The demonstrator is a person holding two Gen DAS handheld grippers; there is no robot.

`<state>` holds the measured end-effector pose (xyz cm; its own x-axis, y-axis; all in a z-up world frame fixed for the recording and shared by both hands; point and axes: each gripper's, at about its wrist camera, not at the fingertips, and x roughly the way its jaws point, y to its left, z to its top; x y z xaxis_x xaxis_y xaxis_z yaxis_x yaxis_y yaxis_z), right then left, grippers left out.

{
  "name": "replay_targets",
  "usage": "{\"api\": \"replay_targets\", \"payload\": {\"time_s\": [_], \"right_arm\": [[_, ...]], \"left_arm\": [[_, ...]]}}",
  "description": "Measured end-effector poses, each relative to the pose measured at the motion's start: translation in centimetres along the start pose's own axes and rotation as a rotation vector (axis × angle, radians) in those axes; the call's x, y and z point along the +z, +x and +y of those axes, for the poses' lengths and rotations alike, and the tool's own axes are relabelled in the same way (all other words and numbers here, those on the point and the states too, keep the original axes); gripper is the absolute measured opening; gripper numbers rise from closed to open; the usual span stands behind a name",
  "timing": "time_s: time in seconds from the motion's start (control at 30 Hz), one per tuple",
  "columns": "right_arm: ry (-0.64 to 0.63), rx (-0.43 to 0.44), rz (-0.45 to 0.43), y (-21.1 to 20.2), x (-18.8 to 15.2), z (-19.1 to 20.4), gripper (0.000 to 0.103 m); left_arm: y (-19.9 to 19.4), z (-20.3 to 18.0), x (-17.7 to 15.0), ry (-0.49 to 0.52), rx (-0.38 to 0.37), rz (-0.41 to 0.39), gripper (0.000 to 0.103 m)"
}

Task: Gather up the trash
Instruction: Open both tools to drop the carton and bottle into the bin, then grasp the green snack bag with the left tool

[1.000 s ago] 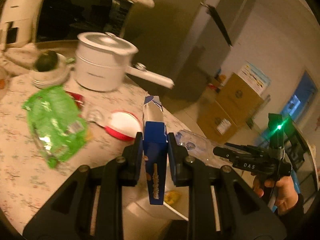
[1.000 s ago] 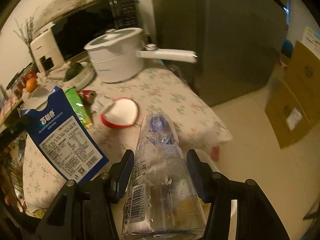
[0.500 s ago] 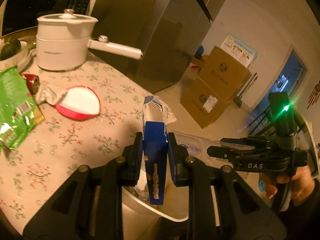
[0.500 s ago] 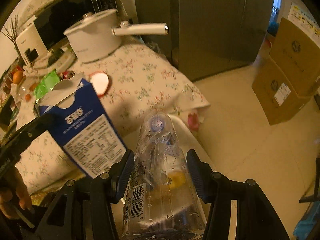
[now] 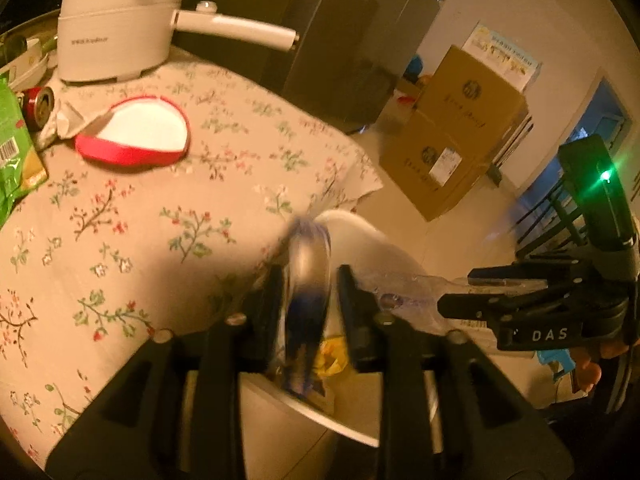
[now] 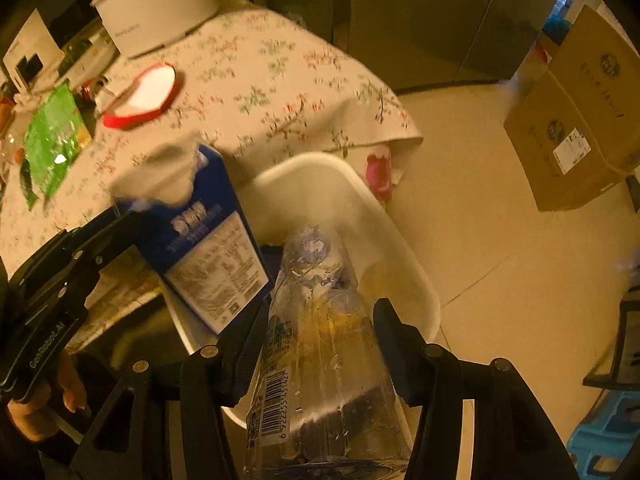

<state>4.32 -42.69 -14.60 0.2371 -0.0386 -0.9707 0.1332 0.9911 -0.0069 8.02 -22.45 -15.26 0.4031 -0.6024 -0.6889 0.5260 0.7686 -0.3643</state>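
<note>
Your left gripper (image 5: 308,284) hangs over the white bin (image 6: 352,184), which stands on the floor right against the corner of the surface (image 5: 160,208) where the flowered cloth droops. Its jaws are opening: the blue milk carton (image 6: 208,248) is between them but blurred, with a gap at each pad, so it is loose, not clamped. The carton stands roughly upright, tilted, its torn-open spout up and its base down inside the bin's near rim.

Your right gripper (image 6: 316,332) is closed on a clear plastic bottle (image 6: 320,320), about half spread, pads pressed to the bottle's sides. The bottle's long axis runs along the fingers, cap end pointing steeply down into the bin, barcode end toward the camera. It sits just beside the carton; I cannot tell whether they touch.

The bin's mouth is crowded by the two items, and yellow scraps lie inside. Beyond its far rim the tiled floor (image 6: 480,220) is open out to the cardboard boxes (image 6: 580,120).

Further in from the surface's corner lie a red-rimmed lid (image 5: 136,136), a green wrapper (image 6: 52,136) and a red can (image 5: 38,104); a white electric pot (image 5: 116,24) stands at the far edge, its handle overhanging.
</note>
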Motion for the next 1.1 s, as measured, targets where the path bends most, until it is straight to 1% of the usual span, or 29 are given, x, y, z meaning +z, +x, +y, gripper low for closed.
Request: {"api": "replay_targets", "payload": {"time_s": [0.03, 0.1, 0.13, 0.2, 0.23, 0.27, 0.3, 0.33, 0.4, 0.5, 0.6, 0.8, 0.9, 0.93, 0.97, 1.03, 1.1], "right_arm": [[-0.002, -0.003, 0.006, 0.2, 0.0, 0.0, 0.056], [-0.006, -0.008, 0.017, 0.7, 0.0, 0.1, 0.056], [-0.007, -0.01, 0.021, 0.8, 0.1, 0.1, 0.056], [-0.011, -0.018, 0.032, 1.2, 0.1, 0.3, 0.056], [-0.012, -0.018, 0.037, 1.4, 0.2, 0.3, 0.056], [-0.013, -0.019, 0.043, 1.7, 0.3, 0.4, 0.056], [-0.016, -0.022, 0.049, 1.9, 0.3, 0.6, 0.056], [-0.018, -0.027, 0.054, 2.0, 0.4, 0.7, 0.056], [-0.027, -0.037, 0.066, 2.5, 0.6, 1.1, 0.056], [-0.037, -0.042, 0.087, 3.2, 0.9, 1.8, 0.056], [-0.05, -0.049, 0.109, 4.0, 1.2, 2.5, 0.056], [-0.058, -0.041, 0.162, 5.7, 1.7, 3.7, 0.057], [-0.045, -0.03, 0.162, 5.7, 1.9, 3.6, 0.058], [-0.044, -0.036, 0.157, 5.5, 2.1, 3.7, 0.061], [-0.043, -0.04, 0.142, 5.1, 2.2, 3.7, 0.071], [-0.04, -0.032, 0.11, 4.1, 2.5, 3.7, 0.08], [-0.03, -0.017, 0.084, 3.0, 2.7, 3.6, 0.081]], "left_arm": [[-0.1, -0.1, 0.0, 0.002, 0.009, 0.008, 0.066], [-0.7, -0.2, 0.1, 0.008, 0.032, 0.003, 0.082], [-0.9, -0.3, 0.2, 0.017, 0.05, 0.014, 0.086], [-0.9, -0.4, 0.4, 0.038, 0.093, 0.067, 0.092], [-1.2, -0.4, 0.3, 0.061, 0.117, 0.082, 0.095], [-1.5, -0.5, 0.2, 0.083, 0.144, 0.083, 0.098], [-1.8, -0.5, 0.0, 0.106, 0.174, 0.086, 0.103], [-2.3, -0.6, -0.2, 0.131, 0.2, 0.089, 0.103], [-2.9, -0.3, -0.3, 0.154, 0.228, 0.098, 0.103], [-4.0, 0.5, -0.5, 0.155, 0.255, 0.106, 0.103], [-5.1, 1.7, -0.5, 0.135, 0.284, 0.114, 0.103], [-7.3, 4.4, 0.3, 0.052, 0.307, 0.102, 0.103], [-8.2, 5.7, 0.6, 0.013, 0.315, 0.102, 0.103], [-8.5, 6.1, 0.7, 0.002, 0.322, 0.101, 0.103], [-8.8, 6.3, 0.7, -0.005, 0.326, 0.1, 0.103], [-9.5, 7.1, 0.9, -0.022, 0.336, 0.092, 0.103], [-10.2, 7.7, 1.1, -0.035, 0.344, 0.084, 0.103]]}}
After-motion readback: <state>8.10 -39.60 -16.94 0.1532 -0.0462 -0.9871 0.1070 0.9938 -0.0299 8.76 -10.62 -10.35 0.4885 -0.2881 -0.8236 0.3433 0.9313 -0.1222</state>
